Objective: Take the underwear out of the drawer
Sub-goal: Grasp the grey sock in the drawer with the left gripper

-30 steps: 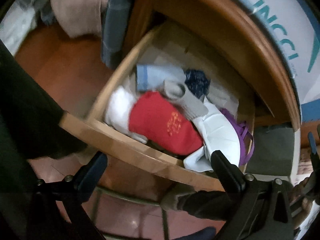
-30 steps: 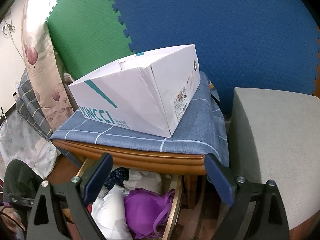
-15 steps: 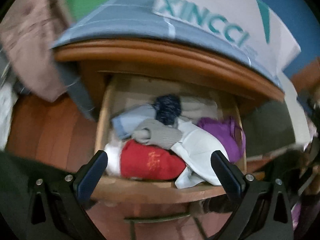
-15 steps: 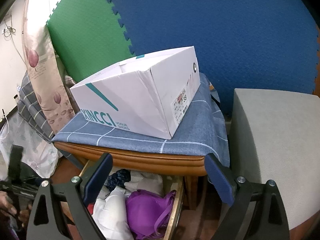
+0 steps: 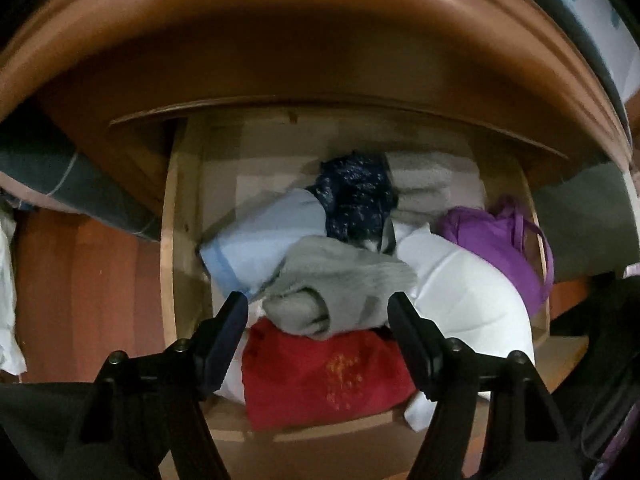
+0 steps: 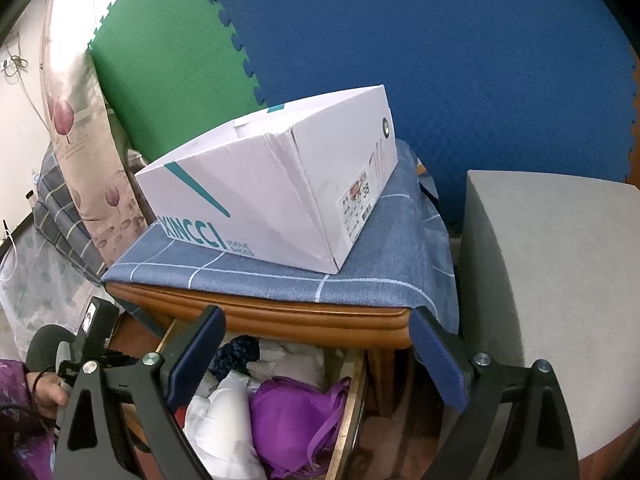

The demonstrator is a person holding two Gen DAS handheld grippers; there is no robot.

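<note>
Although the drawer (image 5: 172,248) stands pulled out, nothing has left it yet: the underwear still lies heaped inside, a grey piece (image 5: 340,288) at the centre of the left wrist view atop a red one (image 5: 320,376), with white (image 5: 464,292) and purple (image 5: 496,240) garments to the right. The left gripper (image 5: 318,312) is closing its fingers, the grey piece between them (no pinch yet). The right gripper (image 6: 316,336) hangs spread and empty at the lower edge of its view. Grasping and lifting remain.
</note>
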